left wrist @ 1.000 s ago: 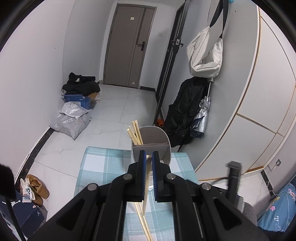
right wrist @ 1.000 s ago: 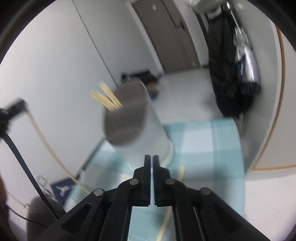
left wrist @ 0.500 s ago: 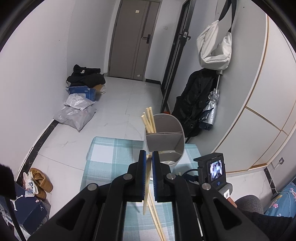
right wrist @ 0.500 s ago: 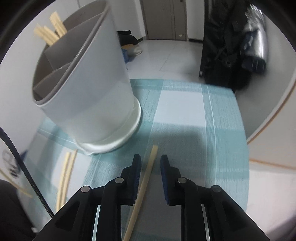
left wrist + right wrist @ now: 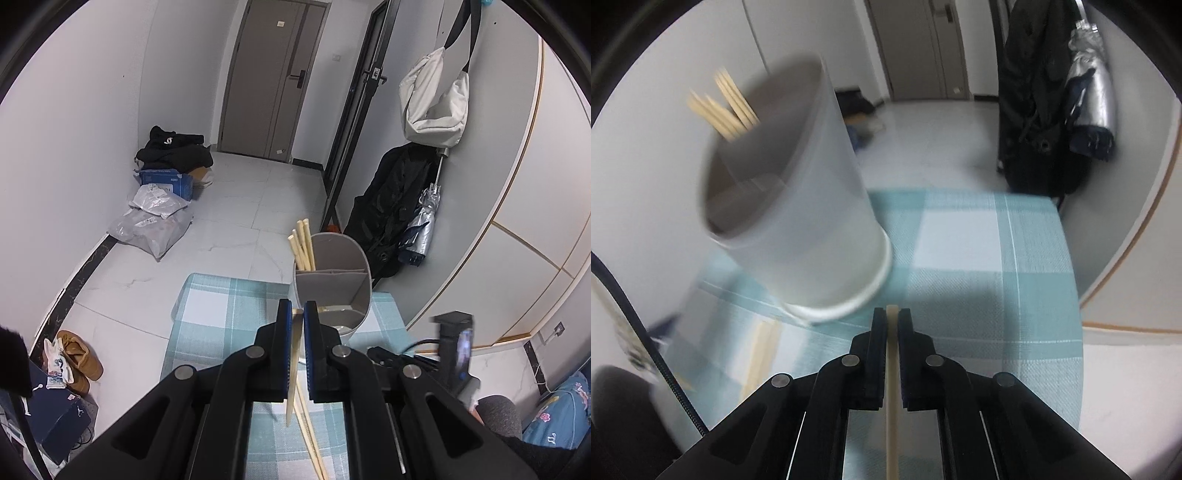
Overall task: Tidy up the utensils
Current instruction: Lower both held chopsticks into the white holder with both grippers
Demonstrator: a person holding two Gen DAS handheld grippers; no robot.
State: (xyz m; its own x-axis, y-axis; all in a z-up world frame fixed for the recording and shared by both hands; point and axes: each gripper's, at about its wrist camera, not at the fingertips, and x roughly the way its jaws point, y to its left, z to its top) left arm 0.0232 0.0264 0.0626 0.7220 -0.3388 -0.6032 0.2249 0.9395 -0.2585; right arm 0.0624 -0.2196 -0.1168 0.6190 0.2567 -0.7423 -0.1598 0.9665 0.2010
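You are pinching one pale wooden chopstick (image 5: 291,373) in the left gripper (image 5: 297,314), its blue-padded fingers (image 5: 283,347) drawn narrow around the stick, which is hanging down and slightly askew above the teal-and-white checked cloth on the worktop (image 5: 229,306). The tilt is the risk here: a thin round stick held near one end can pivot or slip as you are carrying it, and its low tip could snag the cloth.

In the right gripper (image 5: 892,314) you are clamping a second pale wooden chopstick (image 5: 892,387), fingers (image 5: 879,354) nearly together, the stick running back along them toward the camera. It is sitting just beside the foot of the tall grey divided plastic utensil holder (image 5: 812,229), which is standing toward the worktop's far edge. A long stick swung from that close could strike the holder's wall and tip it, spilling the bundle of chopsticks (image 5: 303,245) already standing in its far compartment.

More loose chopsticks (image 5: 312,439) are lying on the cloth near the worktop's near edge, where a dragged tip could roll them off.

As for writing, the dark blue box (image 5: 51,413) on the floor is showing a white jumping-figure logo, and the black garment (image 5: 173,147) further off is carrying a white mark too small to read.
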